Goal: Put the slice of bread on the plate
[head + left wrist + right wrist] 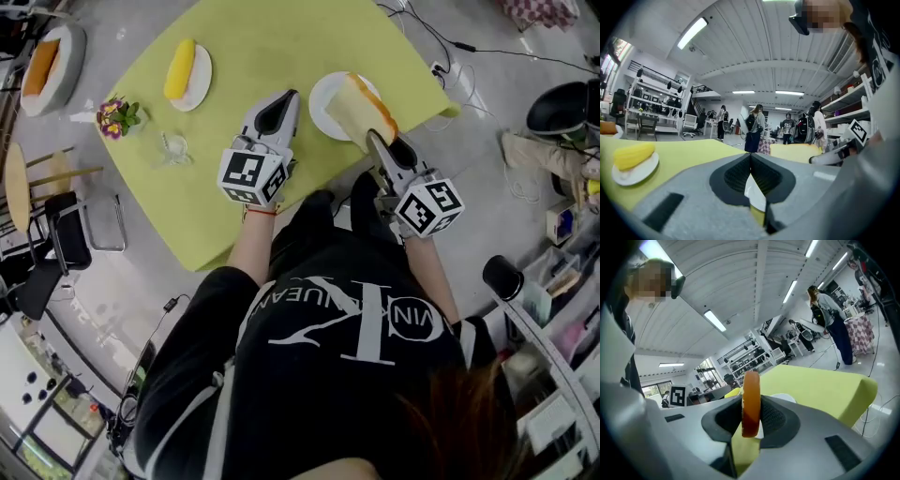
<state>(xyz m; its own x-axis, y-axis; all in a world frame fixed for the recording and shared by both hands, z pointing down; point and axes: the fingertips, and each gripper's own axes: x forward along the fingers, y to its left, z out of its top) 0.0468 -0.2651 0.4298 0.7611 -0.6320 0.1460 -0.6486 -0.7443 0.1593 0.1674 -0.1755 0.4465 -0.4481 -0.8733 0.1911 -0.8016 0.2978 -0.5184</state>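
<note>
My right gripper [370, 136] is shut on the slice of bread [361, 108], a pale slice with an orange-brown crust. It holds the slice on edge, tilted, just over the near side of the empty white plate [323, 105] on the yellow-green table [253, 37]. In the right gripper view the crust [751, 399] stands upright between the pads, with the plate [780, 398] just behind. My left gripper [289, 96] hovers left of the plate, jaws shut and empty [751, 157]. The left gripper view shows the bread [794, 152] off to its right.
A small plate with a cob of corn [186, 73] sits at the table's far left, also seen from the left gripper [635, 161]. A flower sprig [117, 117] and a small glass [173, 147] stand near the left edge. Chairs [70, 234] and floor cables [487, 52] surround the table.
</note>
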